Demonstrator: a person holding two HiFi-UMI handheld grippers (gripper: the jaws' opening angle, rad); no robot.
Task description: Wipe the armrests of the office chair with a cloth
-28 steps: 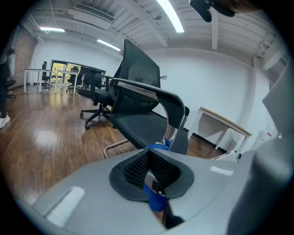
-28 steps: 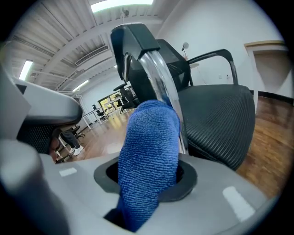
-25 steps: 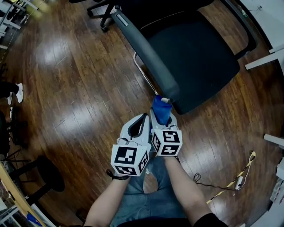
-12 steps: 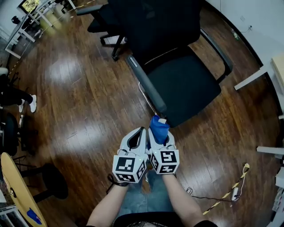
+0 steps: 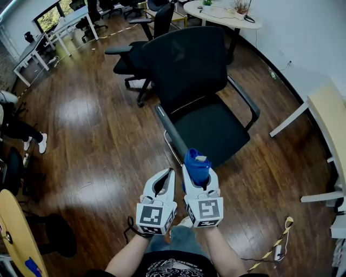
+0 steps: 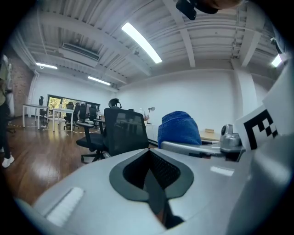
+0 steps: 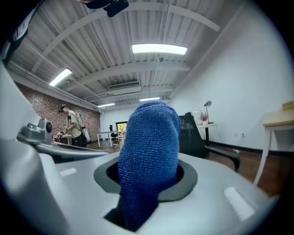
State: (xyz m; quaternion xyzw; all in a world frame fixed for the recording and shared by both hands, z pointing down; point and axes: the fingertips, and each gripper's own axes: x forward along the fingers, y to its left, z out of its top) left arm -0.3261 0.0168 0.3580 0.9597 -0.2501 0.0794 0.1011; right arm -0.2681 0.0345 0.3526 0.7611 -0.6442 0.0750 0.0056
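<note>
The right hand-held gripper clenches a bunched blue terry cloth, with the left hand-held gripper pinched together and empty beside it, both short of the black mesh office chair's near dark padded armrest at eleven o'clock, which likely gets wiped next.

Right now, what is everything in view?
office chair: one, black, centre floor
armrests: two, dark, flanking its seat
cloth: one, blue, in right gripper
second chair: one, black, behind it
round table: one, white, far end
desk: one, pale wood, right edge
cord: one, yellow-black, floor lower right
bystander: one, white shoes, left edge
left gripper: one, grey, jaws together, empty
right gripper: one, grey, shut on cloth
</note>
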